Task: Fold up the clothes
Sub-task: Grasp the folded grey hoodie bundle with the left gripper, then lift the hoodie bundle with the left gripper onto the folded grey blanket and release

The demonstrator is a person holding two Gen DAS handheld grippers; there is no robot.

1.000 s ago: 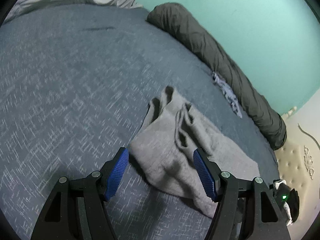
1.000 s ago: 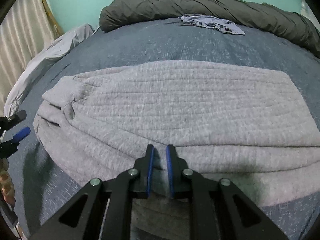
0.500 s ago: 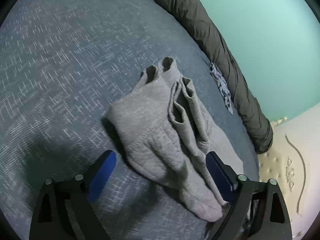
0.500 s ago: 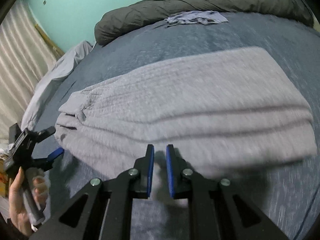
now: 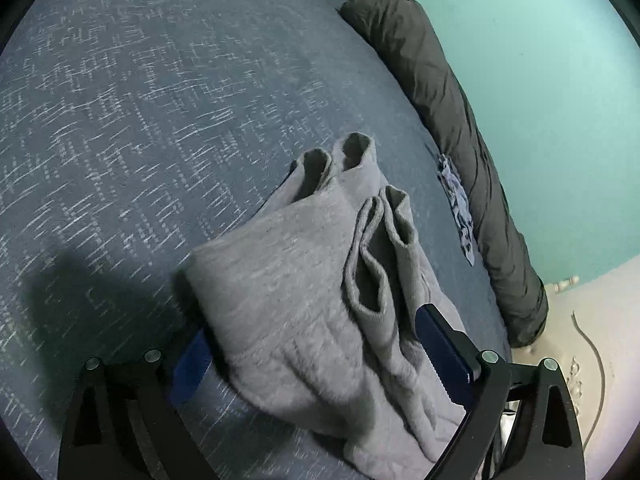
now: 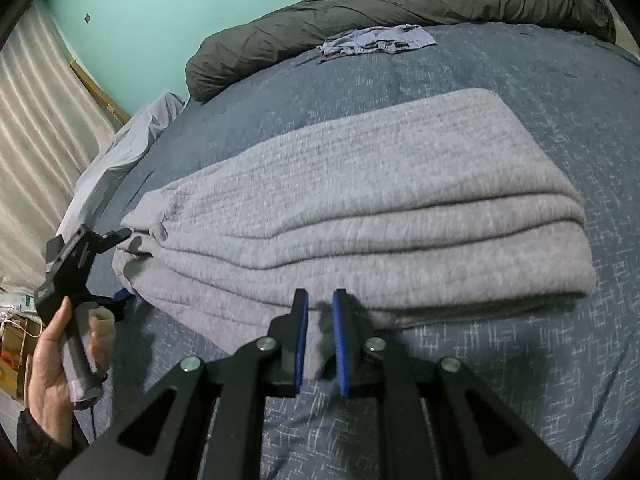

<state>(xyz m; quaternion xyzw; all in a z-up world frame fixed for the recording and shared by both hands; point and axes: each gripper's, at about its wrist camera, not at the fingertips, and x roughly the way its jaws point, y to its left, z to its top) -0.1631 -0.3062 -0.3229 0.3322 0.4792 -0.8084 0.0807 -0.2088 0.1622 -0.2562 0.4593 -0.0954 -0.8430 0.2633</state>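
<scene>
Left wrist: open tool (image 5: 320, 356) astride folded garment's (image 5: 304, 292) edge.

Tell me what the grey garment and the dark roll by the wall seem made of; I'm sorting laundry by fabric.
Grey garment: probably a thick knit such as fleece or sweatshirt cotton; matte, heathered, with faint horizontal ribs and soft bulky folds. Dark roll: looks like a thin woven quilt shell, finely crinkled with a slight sheen, possibly synthetic.

The grey garment (image 5: 304, 320) covers most of my left hand-held gripper's (image 5: 320, 364) near blue pad. I can't tell if my right hand-held gripper (image 6: 320, 336) pinches the cloth's edge.
</scene>
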